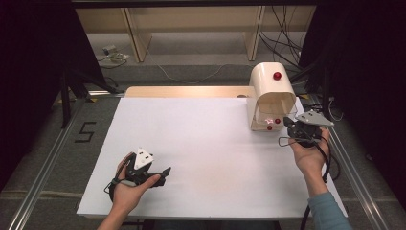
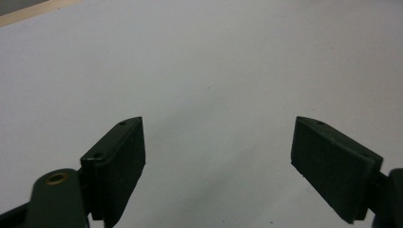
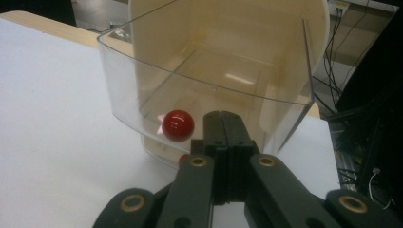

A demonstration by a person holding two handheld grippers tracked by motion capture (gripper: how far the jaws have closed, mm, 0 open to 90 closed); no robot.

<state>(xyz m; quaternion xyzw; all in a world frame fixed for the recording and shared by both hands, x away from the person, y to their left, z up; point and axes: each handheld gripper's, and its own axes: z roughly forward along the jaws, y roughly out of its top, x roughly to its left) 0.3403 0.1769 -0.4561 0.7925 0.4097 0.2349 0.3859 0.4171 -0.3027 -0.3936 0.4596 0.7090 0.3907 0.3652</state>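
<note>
R gripper clenched, nothing held, jaw tips just beside red knob on clear drawer of cream box. L gripper released, held over white table.

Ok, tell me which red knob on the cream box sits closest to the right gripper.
The red knob on the clear curved door, low at the front, just beside the shut tips of the right gripper. The other big knob sits high on the box's rounded top, farther away.
</note>
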